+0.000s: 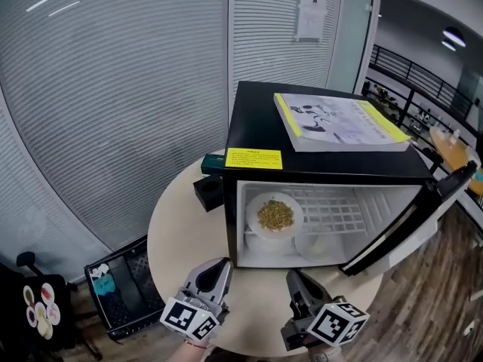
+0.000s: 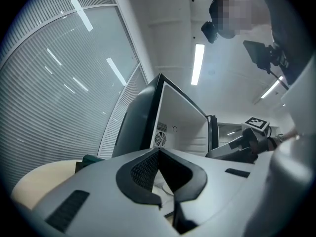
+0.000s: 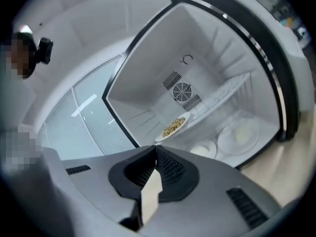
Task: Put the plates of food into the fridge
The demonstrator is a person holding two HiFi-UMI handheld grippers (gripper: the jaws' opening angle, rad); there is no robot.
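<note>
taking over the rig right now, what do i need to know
Left tool: shut, empty. Right tool: shut, empty. Both are in front of the open fridge.
Grain plate is on the shelf. Big pale plate and small pale plate are on the fridge floor.
Done: no plate shows outside the fridge.
Left: probably just closing the door.

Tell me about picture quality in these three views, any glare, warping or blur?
Head view: sharp, light streaks reflected on the glass wall. Left gripper view: strong fisheye bending, a glaring ceiling light. Right gripper view: fisheye, fridge interior brightly washed.
</note>
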